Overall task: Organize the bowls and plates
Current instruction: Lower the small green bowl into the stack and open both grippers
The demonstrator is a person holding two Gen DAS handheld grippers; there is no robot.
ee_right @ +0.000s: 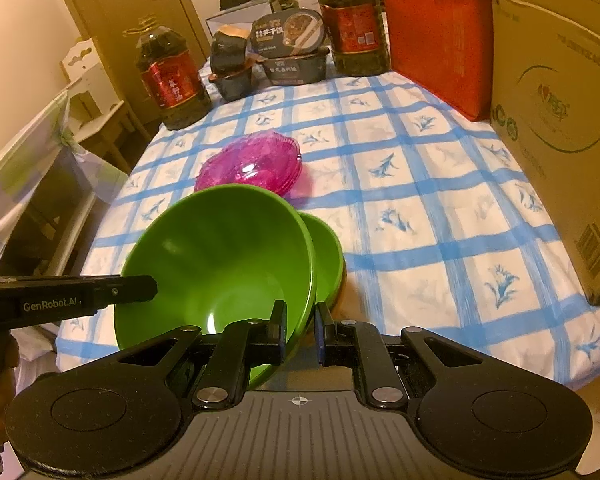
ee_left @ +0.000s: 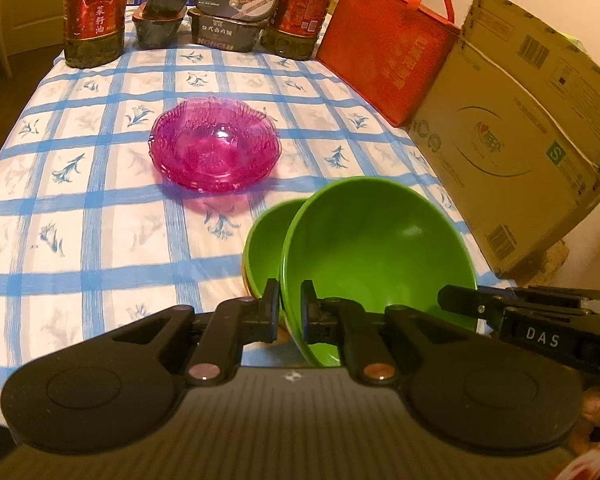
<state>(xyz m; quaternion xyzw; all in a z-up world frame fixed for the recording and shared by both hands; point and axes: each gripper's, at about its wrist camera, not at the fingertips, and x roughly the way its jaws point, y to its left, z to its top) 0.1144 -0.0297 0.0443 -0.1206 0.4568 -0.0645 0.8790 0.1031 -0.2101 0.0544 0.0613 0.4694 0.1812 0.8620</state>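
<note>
Left tongs and right tongs, both nearly closed, are pinching opposite rims of the big green bowl, tilted over the table. It's hiding most of a second green bowl, probably underneath. Pink bowls sitting well beyond.

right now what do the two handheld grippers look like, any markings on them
Both grippers are matte black, each with two flat rounded discs and angled linkage arms with round metal rivets leading to narrow fingers. The left gripper has blue finger pads, a ribbed grey base with a small white mark, and white "GenRobot.AI" lettering on its side. The right gripper looks the same and shows "DAS" lettering.
</note>
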